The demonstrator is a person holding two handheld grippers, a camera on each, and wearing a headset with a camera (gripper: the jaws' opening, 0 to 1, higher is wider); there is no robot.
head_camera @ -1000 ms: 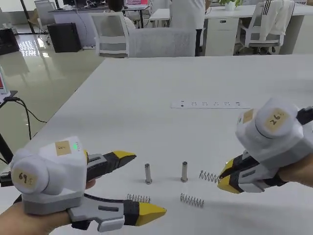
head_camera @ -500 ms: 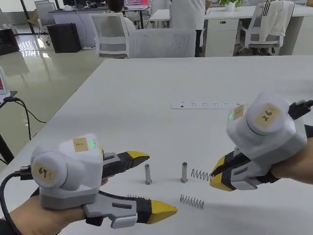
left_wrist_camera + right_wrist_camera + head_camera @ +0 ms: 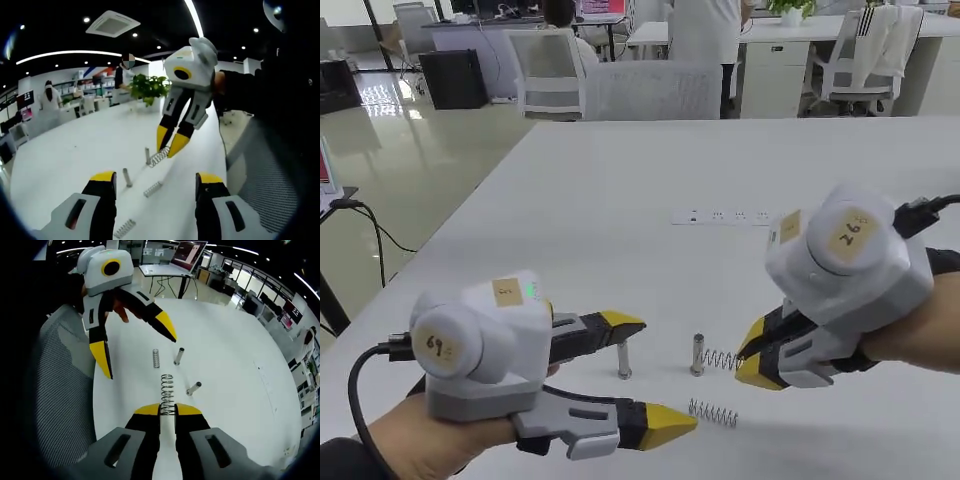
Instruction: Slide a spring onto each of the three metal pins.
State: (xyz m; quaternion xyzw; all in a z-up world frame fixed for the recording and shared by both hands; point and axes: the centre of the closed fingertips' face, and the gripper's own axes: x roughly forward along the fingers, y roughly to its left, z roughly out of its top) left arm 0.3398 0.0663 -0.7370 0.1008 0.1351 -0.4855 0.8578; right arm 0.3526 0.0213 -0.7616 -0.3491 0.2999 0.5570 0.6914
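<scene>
The right gripper (image 3: 750,365), in the head view, had its jaws pinched on one end of a spring (image 3: 720,359) whose free end reached just beside an upright pin (image 3: 698,353), while the left gripper (image 3: 660,375) gaped wide and empty near a second pin (image 3: 623,362) and a loose spring (image 3: 712,411). In the left gripper view the spring slanted down by that pin; I could not tell if they touched. In the right gripper view the jaws were closed on its last turns, and I judged it light and bendy, likely to flick free, so best gripped at the end with the bore clear.
</scene>
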